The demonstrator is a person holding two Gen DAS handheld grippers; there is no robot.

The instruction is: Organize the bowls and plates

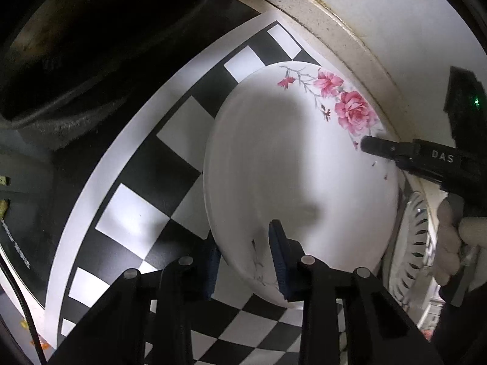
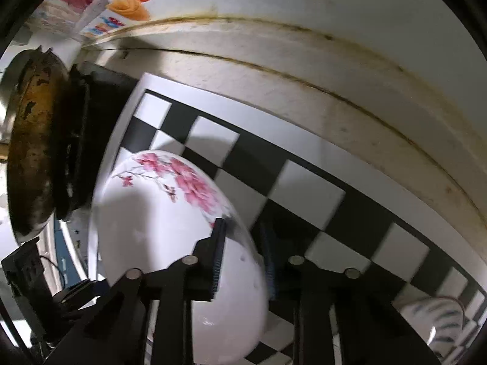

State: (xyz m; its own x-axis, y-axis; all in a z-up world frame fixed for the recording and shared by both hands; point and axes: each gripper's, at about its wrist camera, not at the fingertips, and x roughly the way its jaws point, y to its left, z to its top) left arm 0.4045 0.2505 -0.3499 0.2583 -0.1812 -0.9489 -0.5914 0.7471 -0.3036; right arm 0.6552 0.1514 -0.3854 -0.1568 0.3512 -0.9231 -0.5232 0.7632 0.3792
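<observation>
A white plate (image 1: 289,167) with pink roses lies on a black-and-white checkered mat (image 1: 131,213). My left gripper (image 1: 246,261) straddles its near rim, one pad on top of the plate and the other under the edge, shut on it. My right gripper (image 1: 369,146), held by a gloved hand (image 1: 450,243), bites the far rim by the roses. In the right wrist view the same plate (image 2: 158,222) sits between the right gripper's (image 2: 243,258) two pads, which close on its rim over the mat (image 2: 304,194).
A white dish with dark stripes (image 1: 411,243) (image 2: 435,319) lies beside the plate. A dark pan (image 1: 91,30) (image 2: 30,137) stands on a black stove just past the mat. The stained counter ledge (image 2: 334,76) and the wall run along the mat's far side.
</observation>
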